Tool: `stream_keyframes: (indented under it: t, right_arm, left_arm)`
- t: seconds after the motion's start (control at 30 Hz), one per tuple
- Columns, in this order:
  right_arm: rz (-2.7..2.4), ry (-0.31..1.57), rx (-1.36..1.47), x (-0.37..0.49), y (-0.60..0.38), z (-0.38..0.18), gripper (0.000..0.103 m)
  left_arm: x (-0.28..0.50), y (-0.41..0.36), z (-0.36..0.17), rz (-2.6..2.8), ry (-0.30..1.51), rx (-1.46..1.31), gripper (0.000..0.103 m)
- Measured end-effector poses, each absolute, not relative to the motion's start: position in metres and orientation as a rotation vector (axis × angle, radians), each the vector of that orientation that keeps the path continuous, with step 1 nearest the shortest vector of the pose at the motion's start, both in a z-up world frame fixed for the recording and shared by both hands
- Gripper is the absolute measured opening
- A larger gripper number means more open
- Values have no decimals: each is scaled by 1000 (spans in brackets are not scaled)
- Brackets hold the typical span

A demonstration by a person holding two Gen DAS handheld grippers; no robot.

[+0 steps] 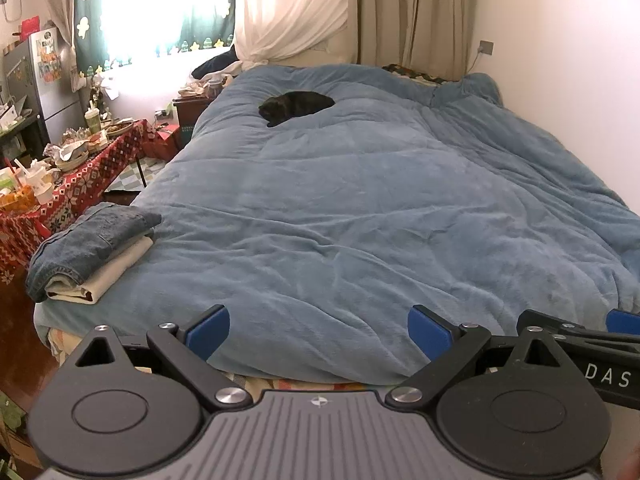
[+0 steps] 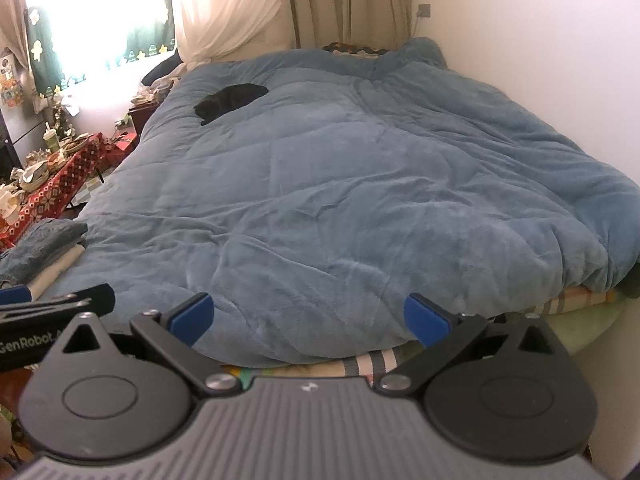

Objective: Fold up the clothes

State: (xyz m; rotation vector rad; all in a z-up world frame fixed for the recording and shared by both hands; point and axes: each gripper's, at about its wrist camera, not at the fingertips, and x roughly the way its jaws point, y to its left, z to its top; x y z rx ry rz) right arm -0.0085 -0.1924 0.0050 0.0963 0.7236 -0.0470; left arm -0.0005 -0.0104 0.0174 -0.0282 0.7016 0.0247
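A folded stack of clothes lies at the bed's near left corner: blue denim [image 1: 92,240] on top of a cream garment [image 1: 116,268]. The same stack [image 2: 44,244] shows at the left edge of the right wrist view. My left gripper [image 1: 319,334] hovers open over the foot of the bed, nothing between its blue pads. My right gripper [image 2: 308,320] is also open and empty, side by side with the left one, whose blue tip [image 2: 14,294] shows at the left. The right gripper's arm [image 1: 576,330] shows in the left wrist view.
A blue duvet [image 1: 380,208] covers the whole bed. A black cat [image 1: 296,106] lies curled near its head end. A cluttered table with a red patterned cloth [image 1: 76,184] stands left of the bed. A white wall [image 1: 580,80] runs along the right side.
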Motion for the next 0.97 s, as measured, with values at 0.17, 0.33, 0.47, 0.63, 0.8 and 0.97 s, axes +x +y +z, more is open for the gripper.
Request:
stream_keyframes:
  t: [0.17, 0.33, 0.47, 0.63, 0.8, 0.97]
  right_arm:
    - [-45, 722, 95, -7, -195, 4, 102]
    - [-47, 725, 84, -7, -194, 3, 102]
    - [-44, 729, 86, -6, -195, 3, 102]
    - [-42, 730, 88, -5, -197, 3, 102]
    - [-41, 734, 90, -4, -198, 2, 102]
    - [-43, 736, 86, -4, -197, 1, 102]
  left_arm:
    - [0, -10, 17, 27, 701, -23, 96]
    - [0, -10, 17, 29, 705, -19, 96]
    - [0, -11, 17, 30, 703, -14, 96]
    - [1, -12, 16, 28, 707, -18, 96]
    - [1, -13, 16, 31, 705, -10, 95]
    - [1, -13, 16, 32, 705, -5, 95]
